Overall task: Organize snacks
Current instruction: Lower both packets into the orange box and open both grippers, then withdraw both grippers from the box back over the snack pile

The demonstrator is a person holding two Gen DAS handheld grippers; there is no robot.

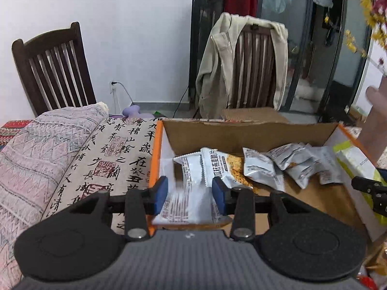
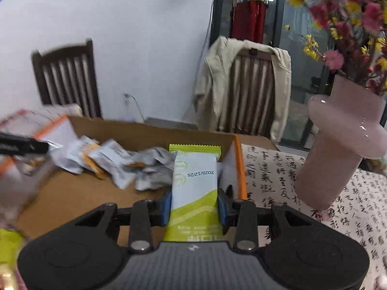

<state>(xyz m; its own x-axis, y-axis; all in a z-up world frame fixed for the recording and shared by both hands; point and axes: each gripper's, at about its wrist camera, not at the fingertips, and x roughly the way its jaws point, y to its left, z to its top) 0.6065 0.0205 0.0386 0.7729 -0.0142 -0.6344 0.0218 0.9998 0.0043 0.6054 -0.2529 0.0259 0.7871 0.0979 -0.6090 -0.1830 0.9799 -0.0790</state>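
Both hands are carrying snack packets over the cardboard box, so the step looks like dropping them in. Lower centre of the left wrist view: left gripper fingers are clamping a white packet at the box's left wall, over the calligraphy-cloth bench. Loose silver packets are lying mid-box. Lower centre of the right wrist view: right gripper fingers are clamping a green-and-white packet by the orange right edge. Next: lowering, then releasing.
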